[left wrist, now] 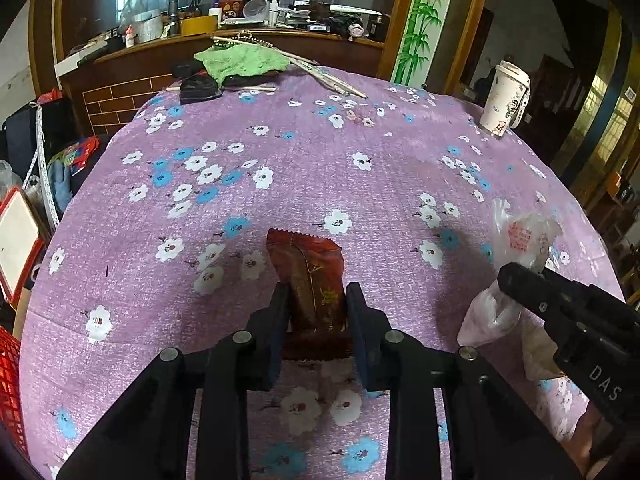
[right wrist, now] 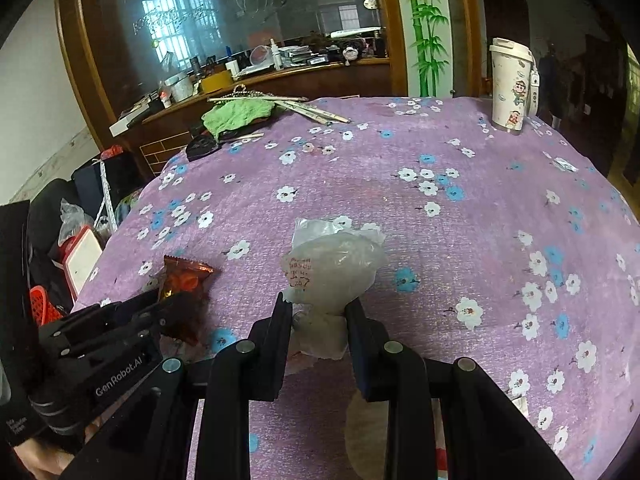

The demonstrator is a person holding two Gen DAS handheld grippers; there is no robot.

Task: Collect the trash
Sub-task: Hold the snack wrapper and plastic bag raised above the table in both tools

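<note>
A red snack wrapper lies between the fingers of my left gripper, which is shut on it just above the purple flowered tablecloth. The wrapper also shows in the right wrist view. My right gripper is shut on a crumpled clear plastic bag with red print. In the left wrist view the bag and the right gripper sit at the right edge. In the right wrist view the left gripper is at the lower left.
A white lidded cup stands at the table's far right. A green cloth, chopsticks and a black object lie at the far edge. A red basket and clutter sit left of the table. A small wrapper lies at the right.
</note>
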